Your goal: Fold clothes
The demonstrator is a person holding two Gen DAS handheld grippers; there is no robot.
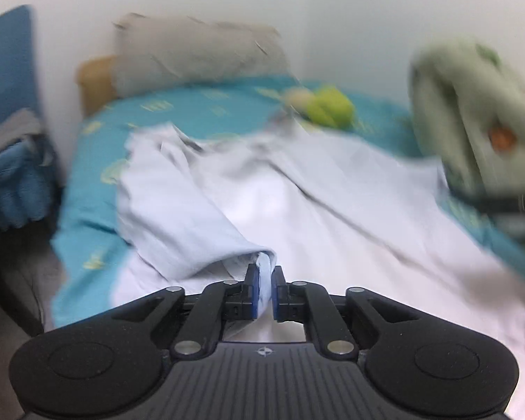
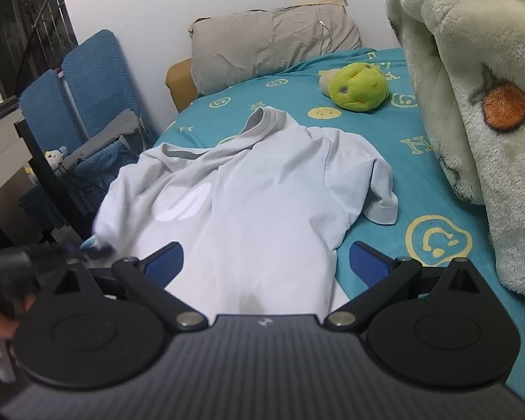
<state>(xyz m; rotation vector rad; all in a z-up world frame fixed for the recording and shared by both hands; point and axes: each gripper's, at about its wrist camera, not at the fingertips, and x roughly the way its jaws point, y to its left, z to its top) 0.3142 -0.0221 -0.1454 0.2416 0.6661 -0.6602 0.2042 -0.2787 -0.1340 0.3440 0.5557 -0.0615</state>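
A pale blue-white T-shirt (image 2: 255, 189) lies spread on the teal bed sheet (image 2: 420, 175), collar toward the pillow, with a white logo on the chest. In the blurred left wrist view the T-shirt (image 1: 297, 203) fills the middle, and my left gripper (image 1: 264, 280) is shut on the left sleeve's hem, which is lifted and pulled toward the camera. My right gripper (image 2: 266, 262) hovers open over the shirt's lower half, its blue pads (image 2: 367, 262) wide apart with nothing between them. The left gripper (image 2: 87, 252) shows as a dark blur at the shirt's left edge.
A grey pillow (image 2: 273, 42) lies at the head of the bed, a green plush toy (image 2: 358, 85) beside the collar. A fluffy pale green blanket (image 2: 472, 87) is piled on the right. Blue folded chairs (image 2: 87, 80) and a desk (image 2: 3, 154) stand left of the bed.
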